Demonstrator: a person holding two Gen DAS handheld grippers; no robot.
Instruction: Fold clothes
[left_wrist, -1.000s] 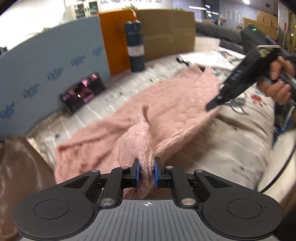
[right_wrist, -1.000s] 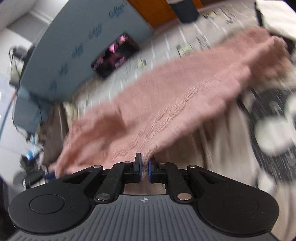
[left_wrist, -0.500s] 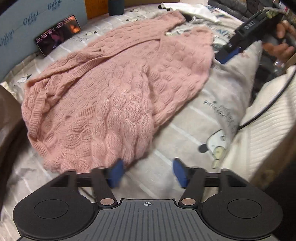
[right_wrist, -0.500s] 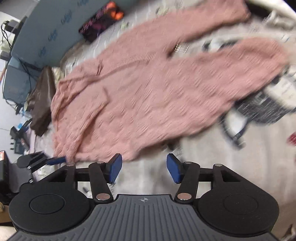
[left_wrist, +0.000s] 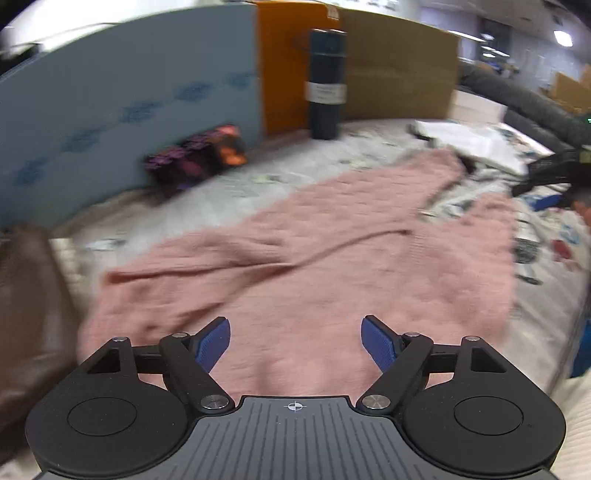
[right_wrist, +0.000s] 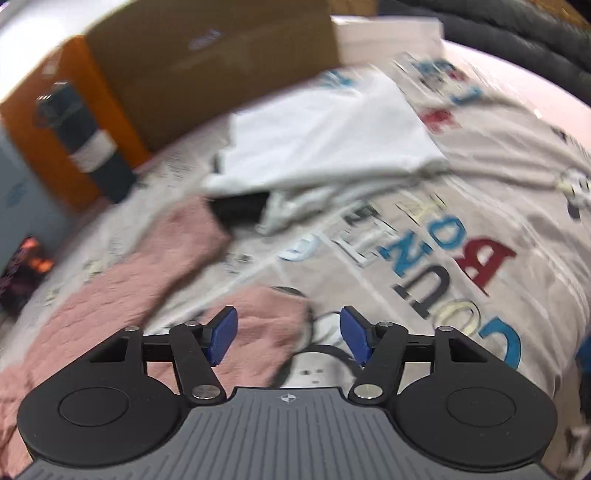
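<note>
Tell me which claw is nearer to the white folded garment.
Right. The right claw, jaws opening, faces the white garment; the left claw, opening over the pink sweater, is farther away.

The left gripper (left_wrist: 295, 343) has a matte black body with two rounded lobes, each bearing a raised disc. Its centre is a grey ribbed panel marked with a small white crosshair. Black linkage arms carry silver screws at their pivots and end in blue textured pads (left_wrist: 212, 341). The right gripper (right_wrist: 288, 338) is built the same: black lobes, grey ribbed centre, silver screws, blue pads (right_wrist: 223, 334).
</note>
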